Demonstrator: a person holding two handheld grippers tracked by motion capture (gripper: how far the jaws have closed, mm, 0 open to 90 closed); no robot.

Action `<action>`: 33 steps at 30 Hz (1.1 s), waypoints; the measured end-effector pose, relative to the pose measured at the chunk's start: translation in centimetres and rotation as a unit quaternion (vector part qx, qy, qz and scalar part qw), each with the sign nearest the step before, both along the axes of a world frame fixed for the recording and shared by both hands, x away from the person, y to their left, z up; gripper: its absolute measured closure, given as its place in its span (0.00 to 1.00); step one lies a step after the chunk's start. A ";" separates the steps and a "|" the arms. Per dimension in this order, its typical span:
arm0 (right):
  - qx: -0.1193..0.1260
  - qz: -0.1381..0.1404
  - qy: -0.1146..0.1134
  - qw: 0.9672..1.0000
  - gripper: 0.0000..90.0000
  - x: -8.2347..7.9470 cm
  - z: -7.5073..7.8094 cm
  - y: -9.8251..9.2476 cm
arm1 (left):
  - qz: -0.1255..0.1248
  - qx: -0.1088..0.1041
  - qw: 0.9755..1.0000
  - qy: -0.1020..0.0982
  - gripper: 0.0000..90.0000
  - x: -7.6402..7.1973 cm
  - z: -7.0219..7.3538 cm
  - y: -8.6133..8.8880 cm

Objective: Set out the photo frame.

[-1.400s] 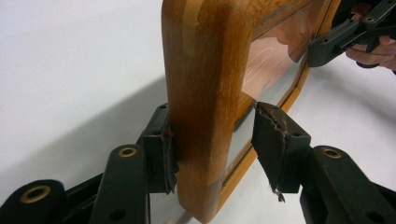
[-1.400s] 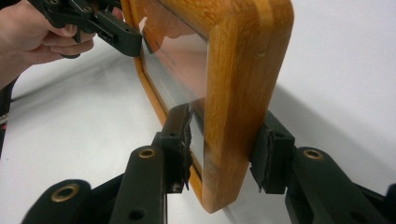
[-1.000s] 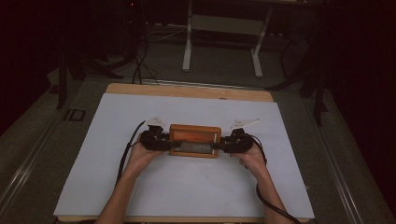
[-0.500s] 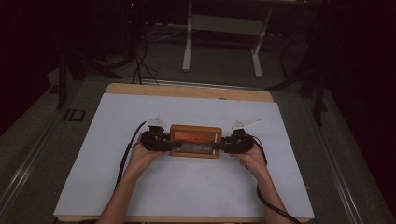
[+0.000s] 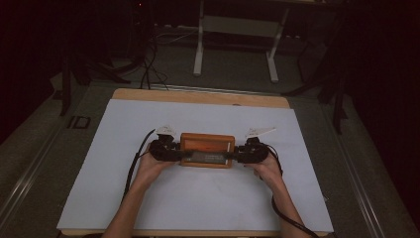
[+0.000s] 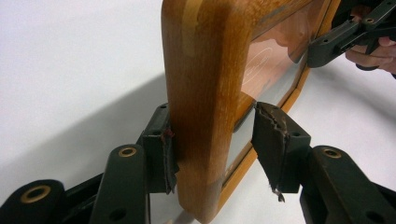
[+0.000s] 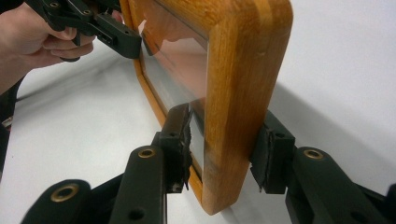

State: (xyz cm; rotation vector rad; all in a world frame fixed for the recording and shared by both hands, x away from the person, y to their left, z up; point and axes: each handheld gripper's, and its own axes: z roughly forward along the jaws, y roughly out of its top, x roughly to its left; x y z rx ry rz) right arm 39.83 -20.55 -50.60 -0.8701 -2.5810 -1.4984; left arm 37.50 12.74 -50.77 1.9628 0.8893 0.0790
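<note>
While half-spread, both grippers' jaws clamped on the wooden box (image 5: pixel 207 150): left gripper (image 6: pixel 212 149), right gripper (image 7: pixel 226 149).

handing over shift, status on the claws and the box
Left claw and right claw each grip an end of the wooden box. Box on white table. Nothing in the way.

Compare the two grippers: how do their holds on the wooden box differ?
The left gripper clamps the wooden box at its left end, the right gripper at its right end. The left gripper's glass-side finger seems to touch only at its tip, while the right gripper's fingers lie flat. Both straddle the glass front and wooden back.
</note>
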 end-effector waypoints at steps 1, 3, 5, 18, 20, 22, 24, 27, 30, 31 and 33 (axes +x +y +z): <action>0.000 0.000 0.000 1.000 0.68 0.0 0.0 0.1 | 0.001 0.001 1.000 0.000 0.58 0.0 0.0 0.0; 0.000 -0.001 0.000 1.000 0.68 0.1 -0.1 0.1 | 0.001 0.002 1.000 -0.001 0.58 0.0 -0.1 0.1; 0.000 -0.001 -0.002 1.000 0.67 0.1 -0.1 0.1 | 0.002 0.002 1.000 0.000 0.58 0.1 -0.1 0.1; -0.002 -0.005 0.002 1.000 0.67 0.4 -0.6 0.1 | 0.004 0.005 1.000 0.001 0.58 0.2 -0.5 -0.1; -0.002 -0.004 0.002 1.000 0.67 0.4 -0.6 0.1 | 0.004 0.005 1.000 0.001 0.58 0.2 -0.5 -0.1; -0.003 -0.004 0.002 1.000 0.67 0.4 -0.6 0.2 | 0.004 0.005 1.000 0.000 0.58 0.2 -0.6 0.0; -0.002 -0.004 0.001 1.000 0.67 0.4 -0.7 0.2 | 0.005 0.004 1.000 0.000 0.58 0.2 -0.6 0.0; 0.000 -0.003 0.002 1.000 0.67 0.4 -0.8 0.2 | 0.004 0.002 1.000 0.000 0.58 0.2 -0.6 0.0; 0.001 -0.004 0.004 1.000 0.67 0.5 -0.8 0.1 | 0.004 0.002 1.000 0.000 0.58 0.2 -0.6 0.0; 0.002 -0.003 0.004 1.000 0.67 0.5 -0.9 0.1 | 0.004 0.002 1.000 0.001 0.58 0.2 -0.7 0.1; 0.004 -0.003 0.002 1.000 0.67 0.5 -0.9 0.1 | 0.005 0.001 1.000 0.001 0.58 0.2 -0.7 0.1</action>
